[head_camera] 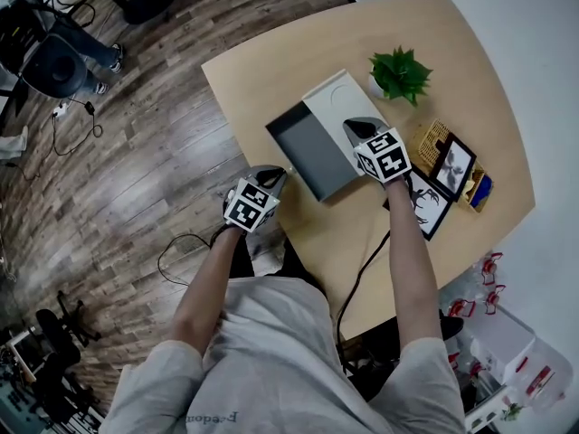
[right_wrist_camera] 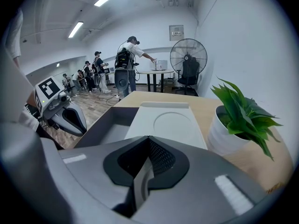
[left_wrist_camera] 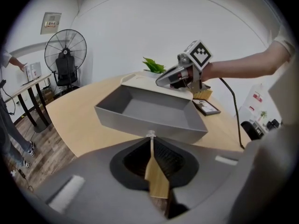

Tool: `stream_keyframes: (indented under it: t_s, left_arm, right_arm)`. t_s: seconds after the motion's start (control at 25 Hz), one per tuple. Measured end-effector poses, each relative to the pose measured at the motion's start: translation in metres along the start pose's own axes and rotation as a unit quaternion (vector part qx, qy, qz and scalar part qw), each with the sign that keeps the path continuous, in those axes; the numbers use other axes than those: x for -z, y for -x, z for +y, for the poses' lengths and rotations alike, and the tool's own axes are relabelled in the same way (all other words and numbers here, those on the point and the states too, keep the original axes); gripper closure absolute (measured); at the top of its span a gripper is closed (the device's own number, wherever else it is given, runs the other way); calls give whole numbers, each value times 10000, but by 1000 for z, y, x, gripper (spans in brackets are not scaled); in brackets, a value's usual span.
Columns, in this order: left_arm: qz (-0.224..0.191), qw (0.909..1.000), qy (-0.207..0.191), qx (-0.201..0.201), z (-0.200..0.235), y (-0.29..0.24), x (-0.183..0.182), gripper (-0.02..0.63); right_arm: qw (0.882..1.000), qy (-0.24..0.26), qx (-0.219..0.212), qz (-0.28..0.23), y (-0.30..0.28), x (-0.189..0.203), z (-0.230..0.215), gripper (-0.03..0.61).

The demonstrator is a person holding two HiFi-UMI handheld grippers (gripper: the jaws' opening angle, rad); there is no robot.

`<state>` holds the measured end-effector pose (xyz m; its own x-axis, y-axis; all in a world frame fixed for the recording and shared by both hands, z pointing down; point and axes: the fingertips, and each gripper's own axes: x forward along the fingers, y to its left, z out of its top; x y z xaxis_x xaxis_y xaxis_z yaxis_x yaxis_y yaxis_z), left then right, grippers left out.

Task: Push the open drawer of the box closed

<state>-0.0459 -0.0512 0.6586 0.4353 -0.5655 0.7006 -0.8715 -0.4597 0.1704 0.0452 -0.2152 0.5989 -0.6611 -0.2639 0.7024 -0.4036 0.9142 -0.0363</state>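
Lining up the push: the left hand-held gripper (head_camera: 274, 177), clenched and empty, sits just beside the front of the grey drawer (head_camera: 303, 143), which juts from the white box (head_camera: 348, 105) toward the counter's (head_camera: 452, 52) left edge. The right hand-held gripper (head_camera: 355, 130), likewise clenched on nothing, hangs over the box top. Next, probably, a straight inward shove.

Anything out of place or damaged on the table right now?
Only the grey drawer, pulled out of the white box and empty. The plant stands upright; nothing looks spilled or broken.

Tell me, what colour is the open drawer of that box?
The drawer is grey, the box white; clearest in the left gripper view.
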Motion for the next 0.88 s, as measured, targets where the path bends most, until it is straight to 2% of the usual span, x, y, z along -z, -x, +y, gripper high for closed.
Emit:
stream_keyframes:
  t_s: [0.16,0.32,0.88]
  left_arm:
    - [164,9998,55,28,-2,-4,-2,503]
    - [201,9997,-53,83,-2,-10,-2,479]
    - [341,9988,-237,243,-4,-22,-3,479]
  right_arm:
    - [10000,15,6,-3,-1,2,0,578]
    - [10000,-4,-17,14,1,2,0,577]
    - [10000,-9,-33,1,0,2,0,577]
